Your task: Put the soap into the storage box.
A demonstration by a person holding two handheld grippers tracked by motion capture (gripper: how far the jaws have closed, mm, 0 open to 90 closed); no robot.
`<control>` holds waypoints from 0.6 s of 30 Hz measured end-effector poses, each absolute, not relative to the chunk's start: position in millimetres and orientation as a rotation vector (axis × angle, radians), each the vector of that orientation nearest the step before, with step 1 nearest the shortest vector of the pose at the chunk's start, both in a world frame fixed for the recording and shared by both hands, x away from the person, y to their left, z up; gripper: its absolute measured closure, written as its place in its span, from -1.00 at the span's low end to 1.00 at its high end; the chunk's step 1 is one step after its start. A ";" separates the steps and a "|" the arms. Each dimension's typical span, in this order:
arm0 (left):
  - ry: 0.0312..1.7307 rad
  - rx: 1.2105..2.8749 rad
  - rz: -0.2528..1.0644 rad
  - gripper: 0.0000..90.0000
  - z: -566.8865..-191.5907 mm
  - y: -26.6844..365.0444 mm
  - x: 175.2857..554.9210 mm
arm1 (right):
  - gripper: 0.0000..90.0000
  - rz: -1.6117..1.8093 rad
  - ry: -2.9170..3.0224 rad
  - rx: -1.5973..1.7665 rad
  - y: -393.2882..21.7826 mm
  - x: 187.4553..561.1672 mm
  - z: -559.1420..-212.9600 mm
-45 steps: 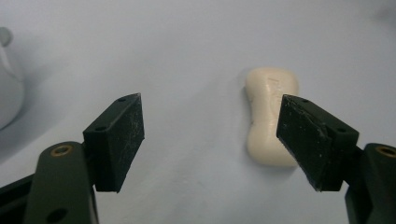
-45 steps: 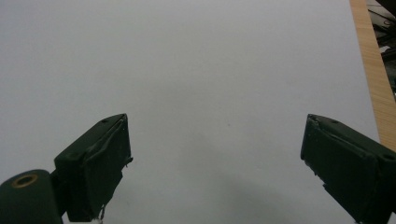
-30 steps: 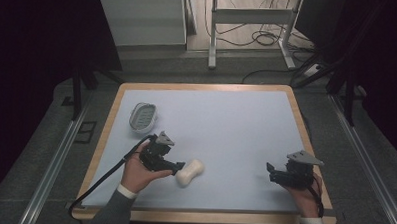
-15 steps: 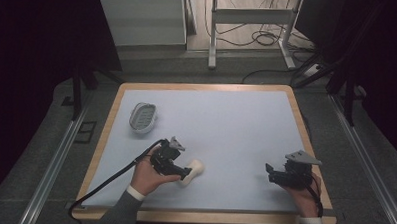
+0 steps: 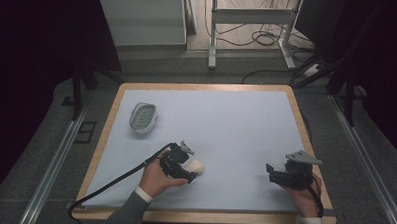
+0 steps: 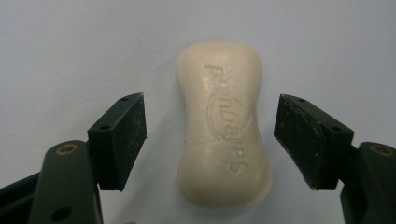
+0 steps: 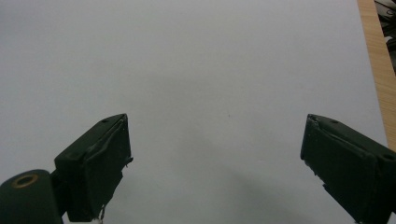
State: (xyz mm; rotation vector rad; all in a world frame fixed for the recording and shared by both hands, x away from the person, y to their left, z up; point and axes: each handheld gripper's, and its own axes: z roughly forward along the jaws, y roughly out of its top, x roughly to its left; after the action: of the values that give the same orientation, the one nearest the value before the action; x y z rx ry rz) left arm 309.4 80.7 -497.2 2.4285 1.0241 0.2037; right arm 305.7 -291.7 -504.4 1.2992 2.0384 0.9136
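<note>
Soap (image 5: 196,166) lies on the pale worktop (image 5: 226,123) right at the tip of your left gripper (image 5: 183,167) in the high view, so close that the gripper body covers part of the bar; you have brought the hand in low and angled, which suits a side-on pinch. Well beyond that gripper, toward the far left corner, a soap dish (image 5: 143,118) sits on its own, a likely place for the bar to go. Your right gripper (image 5: 277,175) rests far off to the other side with bare worktop ahead of it, apparently parked so it stays out of the way. From the left gripper view, the soap (image 6: 223,122) runs lengthwise between the jaws of your left gripper (image 6: 211,140), its narrow waist level with the pads; the jaws stand apart, with a gap on each side and no contact yet, so closing here should catch the bar where it is thinnest and least likely to slip. From the right gripper view, your right gripper (image 7: 215,161) has its jaws wide apart over plain worktop (image 7: 196,65), holding nothing.
</note>
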 end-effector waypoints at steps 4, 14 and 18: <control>1.029 2.448 0.193 -0.42 -504.5 76.6 310.0 | -0.82 0.906 2.036 1.302 -292.2 305.9 -504.7; 1.041 2.473 0.216 -0.27 -513.8 72.4 309.6 | -0.82 0.900 2.044 1.300 -292.1 306.4 -505.4; 1.014 2.482 0.203 -0.07 -513.8 71.7 307.4 | -0.82 0.902 2.040 1.306 -292.6 306.0 -505.1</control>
State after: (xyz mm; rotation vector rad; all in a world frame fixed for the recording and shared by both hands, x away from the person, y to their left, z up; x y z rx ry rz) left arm 307.4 71.7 -513.8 2.4819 1.0141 0.2034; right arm 306.0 -292.6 -505.1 1.3056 2.0405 0.9016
